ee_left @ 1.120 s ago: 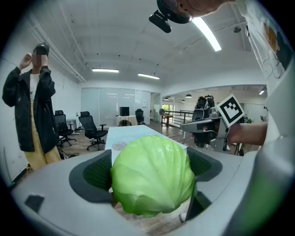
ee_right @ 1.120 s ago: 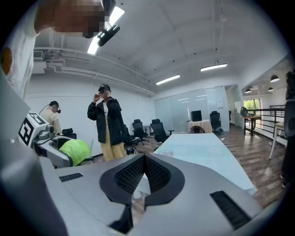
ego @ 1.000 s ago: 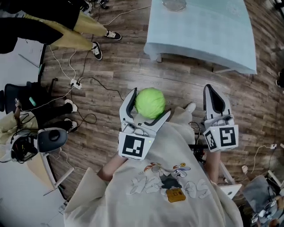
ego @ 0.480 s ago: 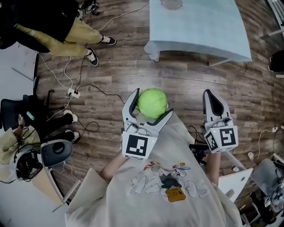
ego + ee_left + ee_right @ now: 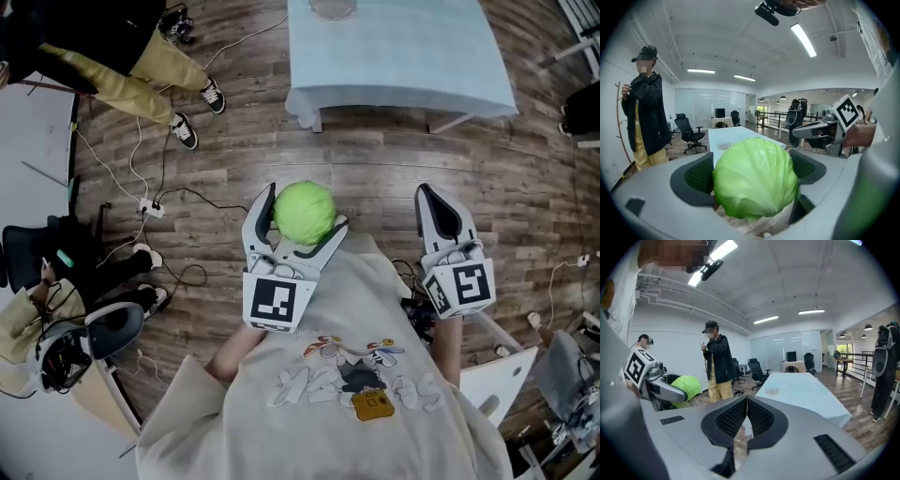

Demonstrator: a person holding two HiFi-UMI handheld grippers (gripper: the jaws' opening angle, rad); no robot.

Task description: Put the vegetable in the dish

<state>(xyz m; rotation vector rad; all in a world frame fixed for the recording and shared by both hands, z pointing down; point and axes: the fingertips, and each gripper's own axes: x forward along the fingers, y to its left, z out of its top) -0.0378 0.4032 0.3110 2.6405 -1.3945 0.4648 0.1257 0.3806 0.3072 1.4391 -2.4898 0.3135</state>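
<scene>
A round green cabbage [image 5: 304, 213] [image 5: 755, 178] sits between the jaws of my left gripper [image 5: 295, 220] [image 5: 752, 176], which is shut on it and held above the wooden floor. My right gripper [image 5: 442, 214] [image 5: 746, 420] is beside it, shut with its pads touching and nothing between them. A small clear glass dish [image 5: 332, 7] [image 5: 772, 390] [image 5: 723, 145] rests on the light-blue table [image 5: 403, 66] ahead, well beyond both grippers. In the right gripper view the cabbage [image 5: 686, 386] shows at the left in the other gripper.
A person in a dark jacket and yellow trousers [image 5: 141, 66] [image 5: 717, 364] stands left of the table. Cables and a power strip [image 5: 155, 180] lie on the floor. An office chair [image 5: 103, 323] and gear sit at the left.
Both grippers and the cabbage have come closer to the table, which sits lower and more central in the head view. The grip on the cabbage is unchanged.
</scene>
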